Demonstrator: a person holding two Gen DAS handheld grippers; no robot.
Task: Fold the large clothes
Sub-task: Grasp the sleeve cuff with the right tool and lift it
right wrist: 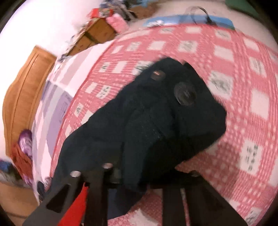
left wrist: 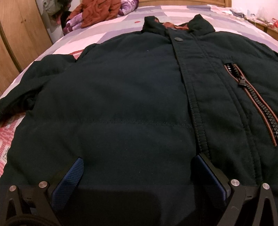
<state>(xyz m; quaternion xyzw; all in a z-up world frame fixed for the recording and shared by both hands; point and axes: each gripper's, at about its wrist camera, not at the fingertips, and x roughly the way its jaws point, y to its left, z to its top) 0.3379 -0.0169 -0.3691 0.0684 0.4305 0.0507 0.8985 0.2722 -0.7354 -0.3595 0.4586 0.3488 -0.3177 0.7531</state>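
Left wrist view: a dark green padded jacket (left wrist: 132, 90) lies front-up and spread flat on the bed (left wrist: 107, 34), collar (left wrist: 177, 26) toward the far end, front placket closed with one snap button (left wrist: 178, 39) showing near the neck. A chest pocket zip (left wrist: 250, 97) with orange edging runs down the right side of the picture. One sleeve (left wrist: 34, 76) lies bunched out to the left over the pink-checked blanket (left wrist: 7, 139). The left tongs (left wrist: 137, 166) stand wide, their blue-padded fingers (left wrist: 69, 180) resting down on the lower body of the jacket with nothing pinched between them. Orange and purple clothes (left wrist: 97, 12) sit heaped at the far corner beside a wooden wardrobe (left wrist: 19, 34).

Right wrist view: the picture is blurred. The right tongs (right wrist: 132, 177) are drawn narrow and clamp a thick wad of the same dark cloth, which looks like the jacket's other sleeve cuff (right wrist: 156, 111), with two round snaps (right wrist: 185, 93) on its tab. The cuff appears lifted above the pink-checked blanket (right wrist: 234, 87). A wooden headboard (right wrist: 22, 90) and a cluttered bedside cabinet (right wrist: 97, 33) show at the left edge.

Judgement on progress: the jacket is laid out and smoothed but no fold is made yet; the body shows its full width. The first step seems in hand, bringing the gripped sleeve across the front. The other sleeve, the sides and the final halving all remain
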